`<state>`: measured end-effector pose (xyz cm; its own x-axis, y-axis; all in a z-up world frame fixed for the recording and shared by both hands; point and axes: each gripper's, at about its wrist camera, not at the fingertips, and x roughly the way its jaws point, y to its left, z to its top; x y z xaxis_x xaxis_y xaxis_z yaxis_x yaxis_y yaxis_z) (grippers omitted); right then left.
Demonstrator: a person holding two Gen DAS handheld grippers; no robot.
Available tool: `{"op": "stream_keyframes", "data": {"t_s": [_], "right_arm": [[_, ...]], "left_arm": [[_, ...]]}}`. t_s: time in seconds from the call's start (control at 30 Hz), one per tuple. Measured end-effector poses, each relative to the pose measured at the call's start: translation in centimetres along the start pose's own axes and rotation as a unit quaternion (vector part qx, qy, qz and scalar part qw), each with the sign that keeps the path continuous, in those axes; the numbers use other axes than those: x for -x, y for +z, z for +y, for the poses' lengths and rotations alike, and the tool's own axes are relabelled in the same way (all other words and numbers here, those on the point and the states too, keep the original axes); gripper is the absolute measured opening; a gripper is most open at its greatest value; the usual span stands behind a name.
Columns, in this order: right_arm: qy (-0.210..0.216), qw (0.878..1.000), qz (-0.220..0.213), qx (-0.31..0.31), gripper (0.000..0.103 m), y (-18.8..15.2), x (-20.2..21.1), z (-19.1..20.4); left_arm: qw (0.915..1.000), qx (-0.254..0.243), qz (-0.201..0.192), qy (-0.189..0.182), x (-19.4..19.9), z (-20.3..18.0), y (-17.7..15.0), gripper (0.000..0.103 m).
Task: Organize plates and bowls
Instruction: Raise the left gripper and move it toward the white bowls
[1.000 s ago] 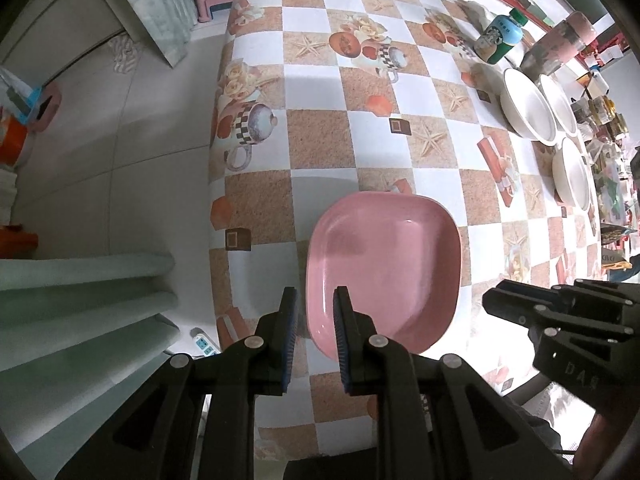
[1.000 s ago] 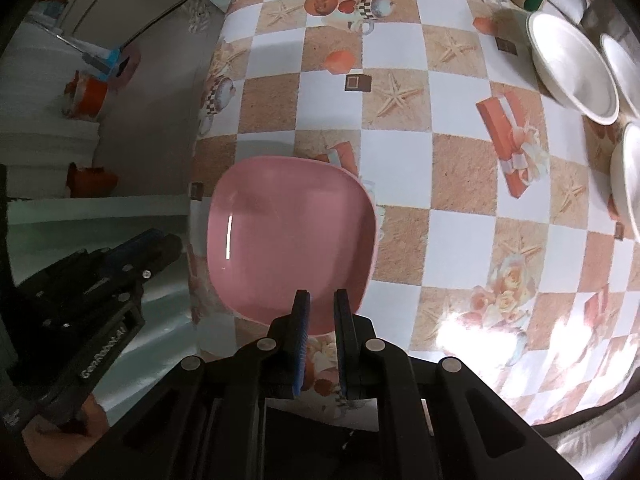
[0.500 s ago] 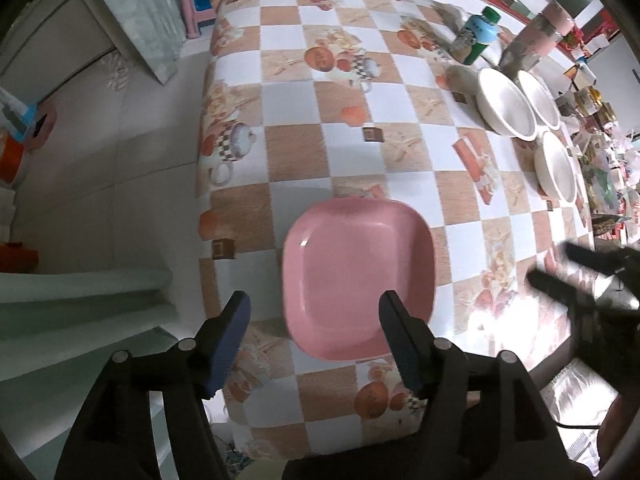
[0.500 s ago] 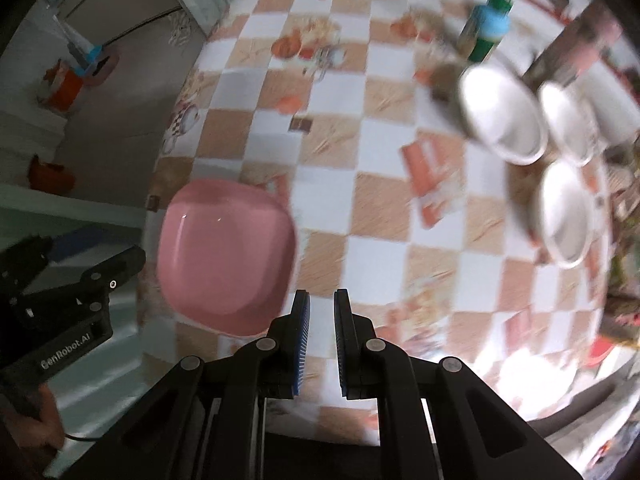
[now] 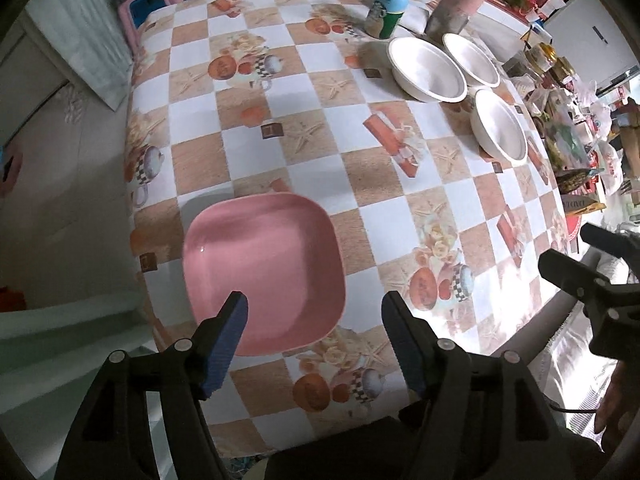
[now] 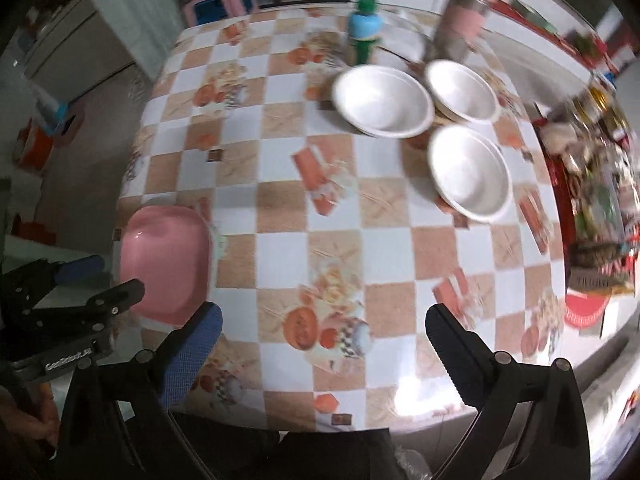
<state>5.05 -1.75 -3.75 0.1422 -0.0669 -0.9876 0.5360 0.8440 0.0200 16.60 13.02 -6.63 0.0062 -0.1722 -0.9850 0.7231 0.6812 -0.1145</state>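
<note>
Pink and square, the plate (image 5: 262,270) lies flat near the table's (image 5: 392,216) front-left corner in the left wrist view. The left gripper (image 5: 314,318) hangs above the plate's near edge, spread wide and holding nothing; its left finger overlaps and hides part of the near rim. Three white bowls (image 5: 428,68) sit together at the far right, well apart from the plate. At the right edge the right gripper (image 5: 576,256) is only partly in frame.

From the right wrist view, motion blurs the scene. The right gripper (image 6: 322,330) is wide open and empty over the tablecloth's front edge. The plate (image 6: 166,258) lies to its left, partly covered by the left gripper (image 6: 100,278). The bowls (image 6: 382,102) lie beyond, beside a green-capped bottle (image 6: 364,36).
</note>
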Motion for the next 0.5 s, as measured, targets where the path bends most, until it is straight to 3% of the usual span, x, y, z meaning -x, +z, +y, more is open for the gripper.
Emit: {"op": "stream_keyframes", "data": {"t_s": [0.23, 0.5], "right_arm": [[0.031, 0.999, 0.016, -0.019, 0.103, -0.8, -0.6, -3.8], [0.045, 0.999, 0.014, 0.022, 0.103, -1.4, 0.4, -8.5]], "left_arm": [[0.9999, 0.007, 0.007, 0.013, -0.4, -3.8, 0.6, 0.074], [0.9984, -0.045, 0.01, 0.034, -0.3, -12.7, 1.2, 0.079]]}}
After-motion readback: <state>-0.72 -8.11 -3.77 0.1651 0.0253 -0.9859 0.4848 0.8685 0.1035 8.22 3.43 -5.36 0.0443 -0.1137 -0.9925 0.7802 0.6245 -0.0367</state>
